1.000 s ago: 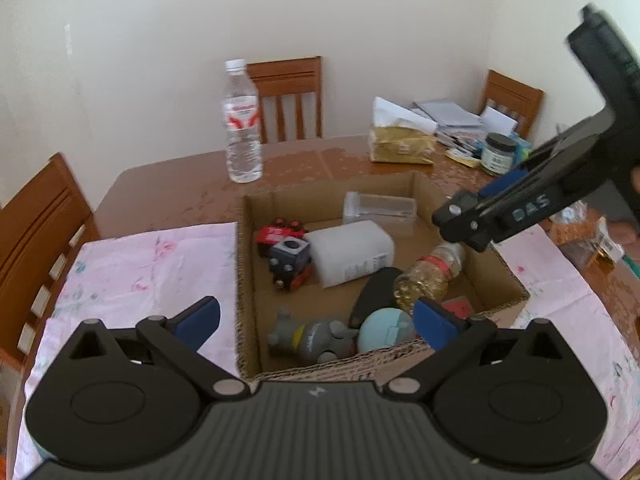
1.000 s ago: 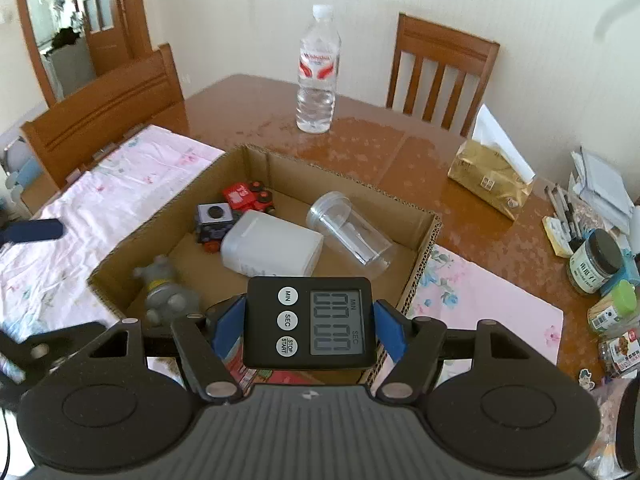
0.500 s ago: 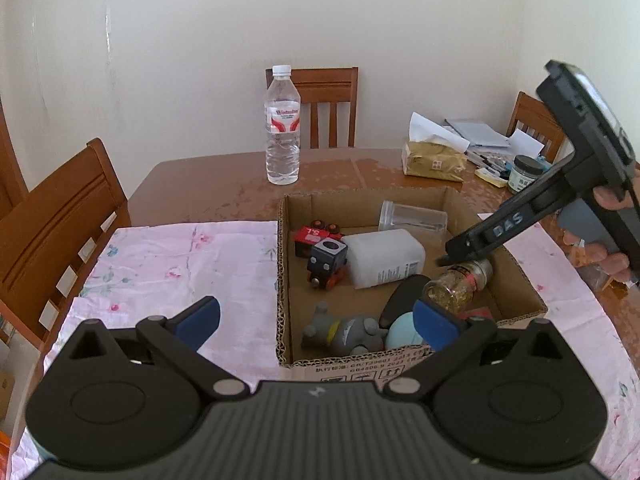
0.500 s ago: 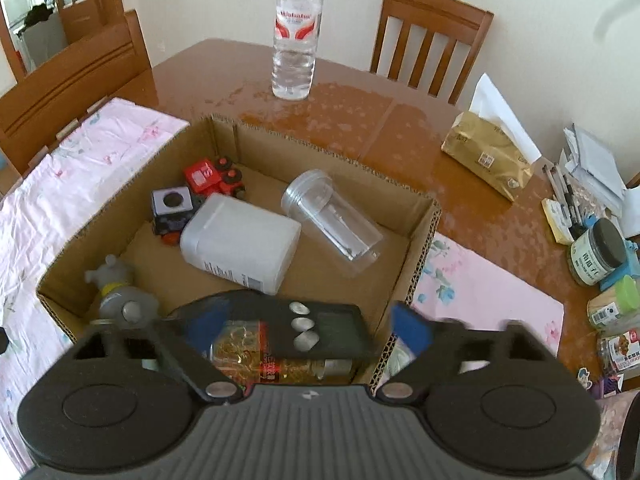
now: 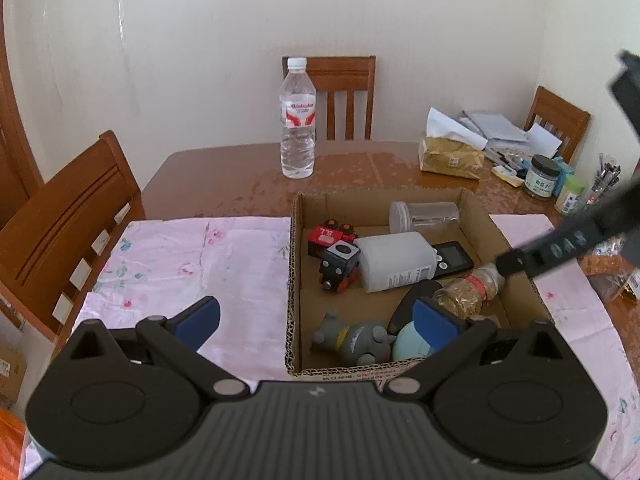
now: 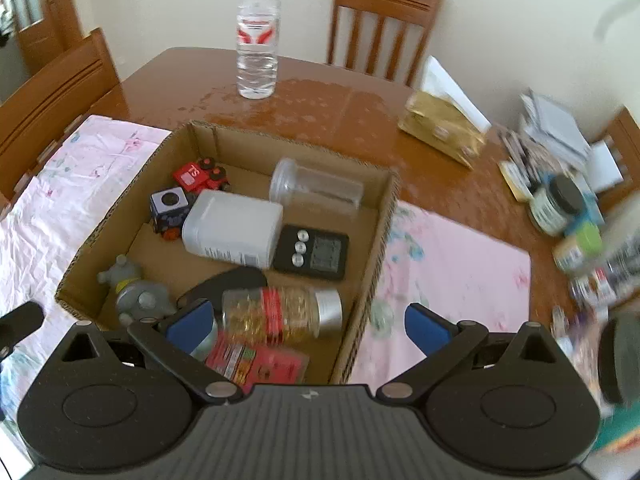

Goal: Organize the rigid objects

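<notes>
The black timer (image 6: 311,252) lies face-up mid-frame in the cardboard box (image 6: 384,236), touching the white bottle (image 6: 232,229). My right gripper (image 6: 306,322) hangs spread and empty at lower centre; my left gripper (image 5: 316,320) gapes too, probably over the box's near edge.

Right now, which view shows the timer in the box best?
The right wrist view: the timer lies face up, buttons and screen whole, beside the white bottle. In the left wrist view that bottle covers part of the timer.
</notes>
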`<control>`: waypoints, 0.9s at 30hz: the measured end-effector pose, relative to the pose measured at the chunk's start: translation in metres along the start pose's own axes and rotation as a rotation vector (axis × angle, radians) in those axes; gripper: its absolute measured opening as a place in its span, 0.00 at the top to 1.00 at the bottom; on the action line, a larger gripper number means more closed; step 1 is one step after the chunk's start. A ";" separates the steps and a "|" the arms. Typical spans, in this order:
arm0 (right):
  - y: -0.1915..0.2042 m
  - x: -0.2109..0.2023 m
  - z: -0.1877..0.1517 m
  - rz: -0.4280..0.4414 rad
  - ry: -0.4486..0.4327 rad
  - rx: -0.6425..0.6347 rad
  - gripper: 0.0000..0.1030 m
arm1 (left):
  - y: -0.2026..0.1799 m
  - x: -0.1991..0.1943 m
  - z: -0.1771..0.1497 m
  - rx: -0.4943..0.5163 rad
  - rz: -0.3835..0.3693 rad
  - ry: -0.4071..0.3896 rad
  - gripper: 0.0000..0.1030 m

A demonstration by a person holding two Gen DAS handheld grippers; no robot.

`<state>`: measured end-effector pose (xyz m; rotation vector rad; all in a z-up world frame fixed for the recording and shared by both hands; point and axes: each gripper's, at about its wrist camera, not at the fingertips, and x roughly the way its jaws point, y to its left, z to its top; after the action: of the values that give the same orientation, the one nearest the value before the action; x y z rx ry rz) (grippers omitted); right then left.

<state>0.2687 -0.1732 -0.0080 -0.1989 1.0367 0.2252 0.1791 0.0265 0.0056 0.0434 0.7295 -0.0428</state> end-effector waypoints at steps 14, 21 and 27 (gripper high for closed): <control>0.019 -0.053 -0.045 -0.044 -0.047 0.148 0.00 | -0.015 -0.004 0.022 0.004 0.046 0.147 0.01; 0.020 -0.068 -0.044 -0.037 -0.085 0.177 0.00 | -0.017 -0.014 0.030 0.004 0.058 0.143 0.01; 0.021 -0.071 -0.045 -0.038 -0.095 0.180 0.00 | -0.016 -0.017 0.031 0.006 0.067 0.145 0.01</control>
<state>0.1909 -0.1717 0.0306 -0.0448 0.9519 0.1049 0.1864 0.0094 0.0396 0.0770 0.8721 0.0222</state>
